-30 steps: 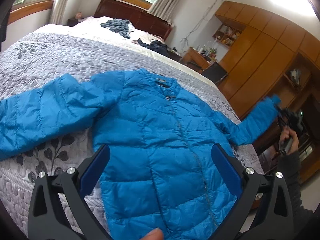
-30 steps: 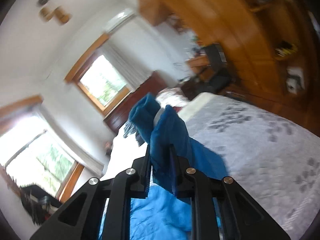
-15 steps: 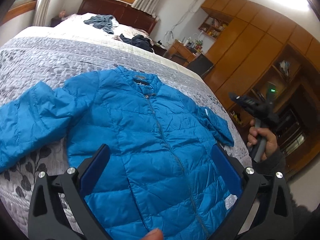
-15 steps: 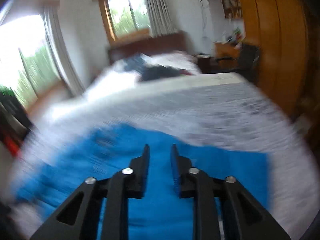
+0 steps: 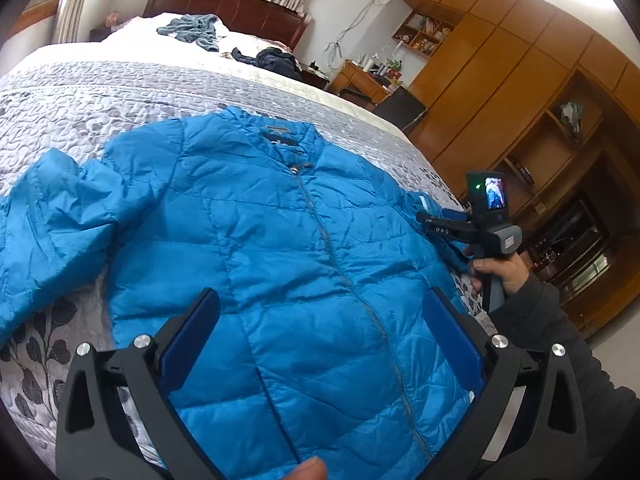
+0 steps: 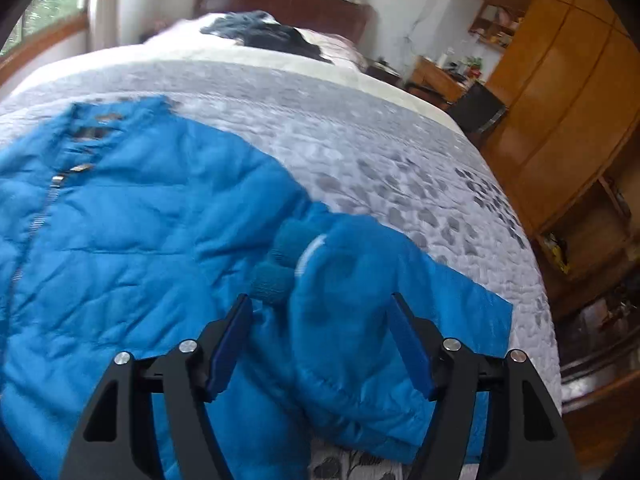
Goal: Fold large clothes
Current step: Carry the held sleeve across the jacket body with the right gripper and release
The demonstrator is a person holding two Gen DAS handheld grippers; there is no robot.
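Quilt [image 5: 120, 92] carries the blue jacket [image 5: 280, 240], zipped, flat. My left gripper [image 5: 320, 344] gapes empty above its hem. My right gripper [image 6: 320, 344], lettered "UAS", stands parted around the folded sleeve [image 6: 360, 300]; only its own view shows the cuff.

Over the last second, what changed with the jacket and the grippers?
The right gripper was shut on the sleeve cuff, held out off the bed's side. It carried the cuff in across the blue jacket and let go; its jaws now stand open and the sleeve lies folded on the bed. The left gripper stayed open over the hem, and the other sleeve stayed spread out.
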